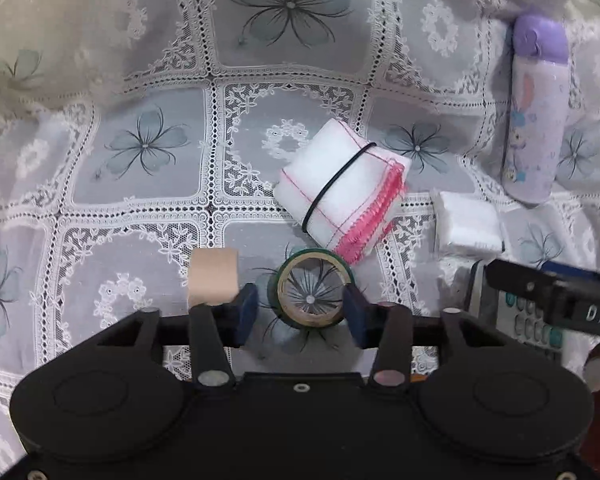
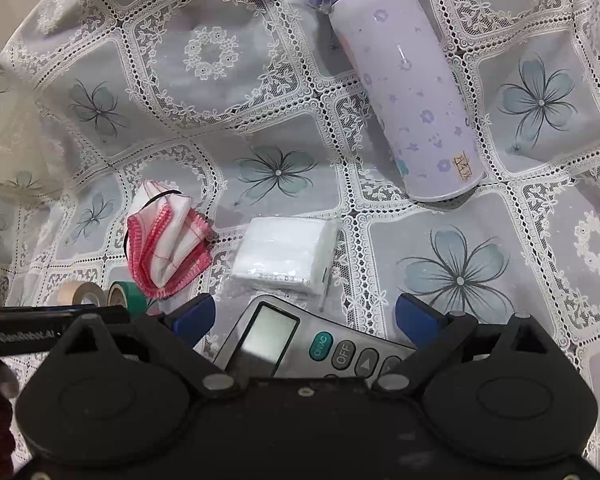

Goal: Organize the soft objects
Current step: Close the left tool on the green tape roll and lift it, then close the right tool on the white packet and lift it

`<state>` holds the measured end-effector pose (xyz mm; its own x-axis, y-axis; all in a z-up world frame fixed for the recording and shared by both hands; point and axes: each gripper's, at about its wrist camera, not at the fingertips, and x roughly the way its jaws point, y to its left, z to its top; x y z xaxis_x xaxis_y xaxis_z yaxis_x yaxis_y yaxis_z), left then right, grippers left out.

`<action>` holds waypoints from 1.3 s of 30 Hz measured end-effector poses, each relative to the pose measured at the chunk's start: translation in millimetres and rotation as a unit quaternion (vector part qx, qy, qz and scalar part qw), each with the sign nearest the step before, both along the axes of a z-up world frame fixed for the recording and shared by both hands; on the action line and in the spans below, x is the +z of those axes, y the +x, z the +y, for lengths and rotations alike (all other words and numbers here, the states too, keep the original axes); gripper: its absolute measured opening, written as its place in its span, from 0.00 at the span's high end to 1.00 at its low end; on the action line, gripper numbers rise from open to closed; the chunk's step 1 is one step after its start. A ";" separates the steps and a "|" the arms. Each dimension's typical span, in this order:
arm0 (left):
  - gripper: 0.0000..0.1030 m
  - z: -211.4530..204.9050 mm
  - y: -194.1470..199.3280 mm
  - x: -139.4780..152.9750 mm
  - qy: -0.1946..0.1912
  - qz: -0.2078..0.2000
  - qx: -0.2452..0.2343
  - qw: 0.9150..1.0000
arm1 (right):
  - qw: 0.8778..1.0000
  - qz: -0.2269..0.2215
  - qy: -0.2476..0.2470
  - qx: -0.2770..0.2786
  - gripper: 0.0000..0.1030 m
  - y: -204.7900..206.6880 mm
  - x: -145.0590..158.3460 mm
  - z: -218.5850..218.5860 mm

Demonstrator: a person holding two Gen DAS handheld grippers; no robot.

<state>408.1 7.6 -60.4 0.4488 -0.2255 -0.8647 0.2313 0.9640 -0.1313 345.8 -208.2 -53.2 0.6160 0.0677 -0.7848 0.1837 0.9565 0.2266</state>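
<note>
on the lace-covered desk [image 1: 100, 184], a white folded cloth [image 1: 342, 192] with pink stitched edges, bound by a black band, lies left of a white wrapped pack [image 2: 286, 258]. left gripper [image 1: 300, 308] straddles green tape [image 1: 314, 290], jaws apart; right gripper [image 2: 304, 314] apart over a calculator [image 2: 300, 346].

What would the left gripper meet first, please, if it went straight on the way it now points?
Most likely the green tape roll, standing on edge between the open left gripper's blue fingertips; depth is hard to judge.

Home table: lace floral tablecloth [image 1: 220, 80], child's purple flask [image 2: 412, 92].
</note>
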 end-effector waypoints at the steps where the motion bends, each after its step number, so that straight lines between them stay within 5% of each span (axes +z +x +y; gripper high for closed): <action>1: 0.40 -1.9 -1.7 -0.5 0.000 -0.002 -0.003 1.000 | 1.000 0.000 0.000 0.000 0.05 -0.2 0.0 0.1; 12: 0.35 -13.9 6.7 -13.3 -0.007 -0.002 0.006 1.000 | 1.000 0.002 -0.001 -0.005 0.05 -0.6 -0.6 -3.0; 19: 0.33 13.7 5.2 -14.3 -0.023 0.010 0.025 0.999 | 1.000 0.001 0.002 -0.002 0.05 -1.9 0.4 -4.6; 30: 0.22 34.5 0.4 8.0 -0.022 -0.031 0.038 0.999 | 1.000 0.000 0.007 0.000 0.05 -3.9 2.4 -3.1; 39: 0.21 0.4 -12.6 -7.3 0.020 -0.038 -0.017 0.999 | 1.000 -0.003 0.008 0.001 0.05 -3.8 3.8 -1.1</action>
